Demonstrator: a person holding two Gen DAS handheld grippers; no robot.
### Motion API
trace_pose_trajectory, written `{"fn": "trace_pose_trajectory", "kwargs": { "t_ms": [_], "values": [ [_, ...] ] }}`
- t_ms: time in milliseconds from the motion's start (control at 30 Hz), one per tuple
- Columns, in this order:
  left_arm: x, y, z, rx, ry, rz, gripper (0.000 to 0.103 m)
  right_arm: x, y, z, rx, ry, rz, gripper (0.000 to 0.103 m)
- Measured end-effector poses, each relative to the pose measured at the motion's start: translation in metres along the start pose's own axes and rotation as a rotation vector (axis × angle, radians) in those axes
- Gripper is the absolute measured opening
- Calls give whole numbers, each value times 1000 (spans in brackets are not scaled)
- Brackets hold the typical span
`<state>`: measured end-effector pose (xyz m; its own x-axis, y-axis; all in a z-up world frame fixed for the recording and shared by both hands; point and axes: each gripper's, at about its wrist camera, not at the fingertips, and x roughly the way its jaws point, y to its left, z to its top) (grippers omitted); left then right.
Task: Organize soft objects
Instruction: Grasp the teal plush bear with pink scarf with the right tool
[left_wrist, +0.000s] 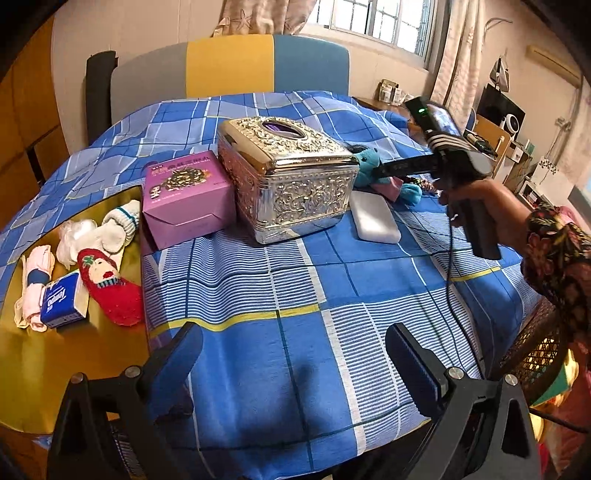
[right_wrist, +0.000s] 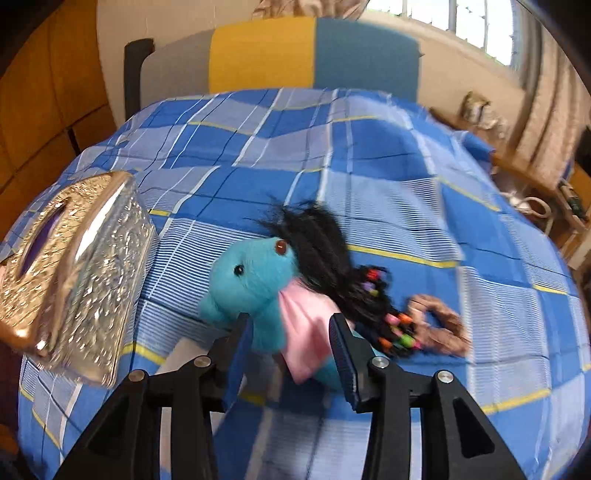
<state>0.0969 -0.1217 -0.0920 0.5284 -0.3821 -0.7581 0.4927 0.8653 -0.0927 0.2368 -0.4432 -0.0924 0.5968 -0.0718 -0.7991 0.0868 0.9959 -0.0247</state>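
A teal plush toy (right_wrist: 255, 273) with black beaded hair and a pink cloth lies on the blue checked bedsheet (right_wrist: 369, 166). My right gripper (right_wrist: 290, 332) is open, its fingertips on either side of the toy's lower body without squeezing it. In the left wrist view the right gripper (left_wrist: 373, 170) points at the toy (left_wrist: 365, 157) behind a silver tissue box (left_wrist: 291, 177). My left gripper (left_wrist: 295, 354) hangs open over bare sheet, holding nothing. A gold tray (left_wrist: 74, 369) at the left holds white socks (left_wrist: 118, 229), a red doll slipper (left_wrist: 110, 291), a tissue pack (left_wrist: 61, 302) and a rolled pink cloth (left_wrist: 35, 288).
A purple box (left_wrist: 184, 199) stands beside the silver box. A white flat block (left_wrist: 373, 218) lies right of it. A brown scrunchie (right_wrist: 439, 325) rests next to the toy's hair. A person's hand and patterned sleeve (left_wrist: 554, 251) hold the right gripper. The headboard (left_wrist: 229, 70) stands beyond.
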Motion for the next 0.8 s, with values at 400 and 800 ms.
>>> {"fn": "trace_pose_trajectory", "kwargs": {
  "t_ms": [400, 800],
  "values": [
    [26, -17, 10, 4, 37, -24, 100, 36, 14, -3, -169, -29, -31, 46],
    [33, -33, 17, 38, 36, -16, 100, 12, -4, 8, -34, -59, 58, 31]
  ]
}}
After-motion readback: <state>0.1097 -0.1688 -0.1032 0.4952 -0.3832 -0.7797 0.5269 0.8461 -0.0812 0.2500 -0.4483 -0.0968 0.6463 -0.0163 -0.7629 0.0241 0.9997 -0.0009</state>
